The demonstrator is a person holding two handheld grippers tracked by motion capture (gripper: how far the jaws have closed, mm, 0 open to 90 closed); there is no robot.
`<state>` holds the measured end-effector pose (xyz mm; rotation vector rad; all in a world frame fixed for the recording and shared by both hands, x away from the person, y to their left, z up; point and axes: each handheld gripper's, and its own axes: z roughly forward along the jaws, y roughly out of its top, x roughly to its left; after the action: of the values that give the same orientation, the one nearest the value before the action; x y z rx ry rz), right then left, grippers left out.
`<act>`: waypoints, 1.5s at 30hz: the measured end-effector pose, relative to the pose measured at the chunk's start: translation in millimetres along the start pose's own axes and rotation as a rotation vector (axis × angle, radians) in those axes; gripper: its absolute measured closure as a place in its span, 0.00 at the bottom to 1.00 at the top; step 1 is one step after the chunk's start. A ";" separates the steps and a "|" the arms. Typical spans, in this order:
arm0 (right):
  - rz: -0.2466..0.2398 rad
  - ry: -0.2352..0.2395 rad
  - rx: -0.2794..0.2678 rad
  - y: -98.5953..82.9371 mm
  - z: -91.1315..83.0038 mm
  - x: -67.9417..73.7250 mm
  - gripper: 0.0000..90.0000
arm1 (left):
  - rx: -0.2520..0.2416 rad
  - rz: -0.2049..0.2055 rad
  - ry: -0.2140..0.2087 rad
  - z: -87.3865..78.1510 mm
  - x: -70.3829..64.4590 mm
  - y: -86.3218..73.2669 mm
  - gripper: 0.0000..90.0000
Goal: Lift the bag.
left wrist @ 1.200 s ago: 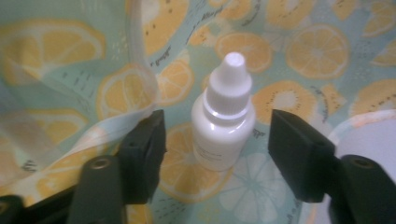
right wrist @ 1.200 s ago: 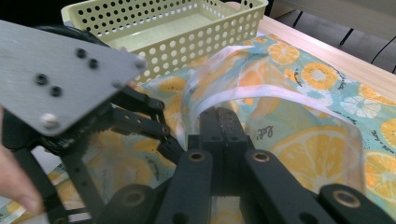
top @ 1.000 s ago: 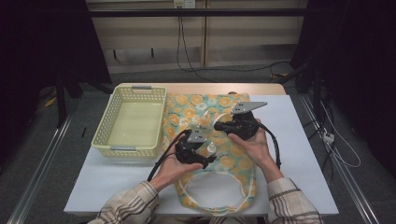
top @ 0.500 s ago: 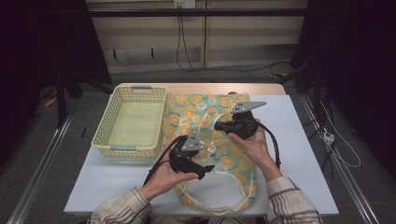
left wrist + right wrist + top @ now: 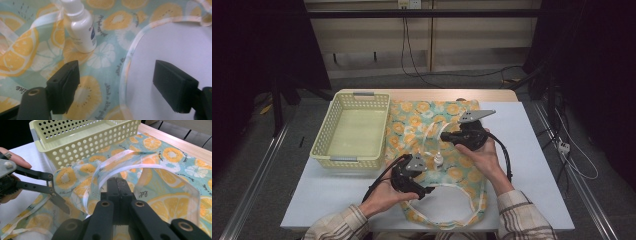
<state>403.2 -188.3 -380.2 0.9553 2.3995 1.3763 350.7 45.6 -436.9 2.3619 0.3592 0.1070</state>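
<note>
Lying flat across the middle of the table (image 5: 537, 165), a fruit-print bag (image 5: 452, 107) with orange and lemon slices on pale teal; its near handle loops out over the bare tabletop. One clear strap (image 5: 120, 157) arches up from the cloth, pinched in the clenched jaws of the right gripper (image 5: 117, 188). Small white bottle (image 5: 80, 27), upright on the print, just beyond the left gripper (image 5: 117, 87), whose jaws stand spread apart over the bag's edge, holding nothing. Yellow perforated basket (image 5: 329, 132), just beside the bag at its left. Plaid sleeves (image 5: 522, 215) at the near edge.
</note>
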 end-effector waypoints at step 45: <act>-0.007 -0.008 0.001 -2.7 -2.5 -0.3 1.00 | -0.021 -0.122 -0.049 7.5 20.8 -2.8 1.00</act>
<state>401.0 -191.2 -381.1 0.9502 2.3953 1.3666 371.3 48.5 -444.8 2.3113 0.4752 -0.0053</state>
